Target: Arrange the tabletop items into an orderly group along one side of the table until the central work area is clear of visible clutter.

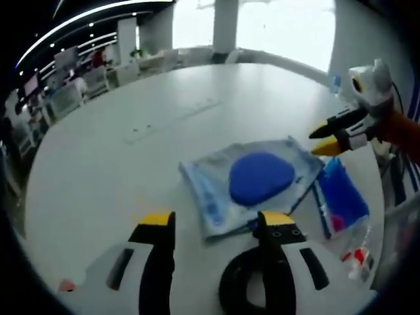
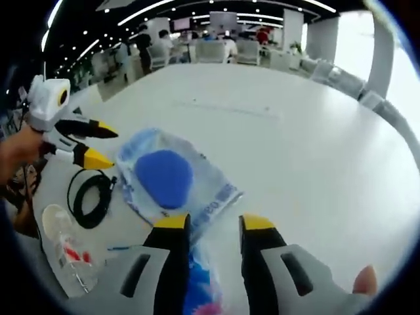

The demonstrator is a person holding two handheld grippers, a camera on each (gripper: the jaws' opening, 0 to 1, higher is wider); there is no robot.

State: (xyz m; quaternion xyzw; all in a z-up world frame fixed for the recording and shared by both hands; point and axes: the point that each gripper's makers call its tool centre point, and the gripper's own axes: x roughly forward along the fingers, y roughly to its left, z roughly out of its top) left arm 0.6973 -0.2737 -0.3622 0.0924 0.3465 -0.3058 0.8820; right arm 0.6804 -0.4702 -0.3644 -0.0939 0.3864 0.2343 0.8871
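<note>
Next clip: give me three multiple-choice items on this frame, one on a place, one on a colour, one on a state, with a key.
1. Where does the blue pad lie?
A. on the clear bag
B. on the floor
C. on a chair

2. What colour is the coiled cable?
A. white
B. black
C. red

3. How do the right gripper jaws stand?
A. shut on the cable
C. shut on the pad
B. open, holding nothing

Key: 1 A, the pad rests on the bag on the table. 2 B, the coil is black. 3 B, a gap shows between the yellow tips, empty.
</note>
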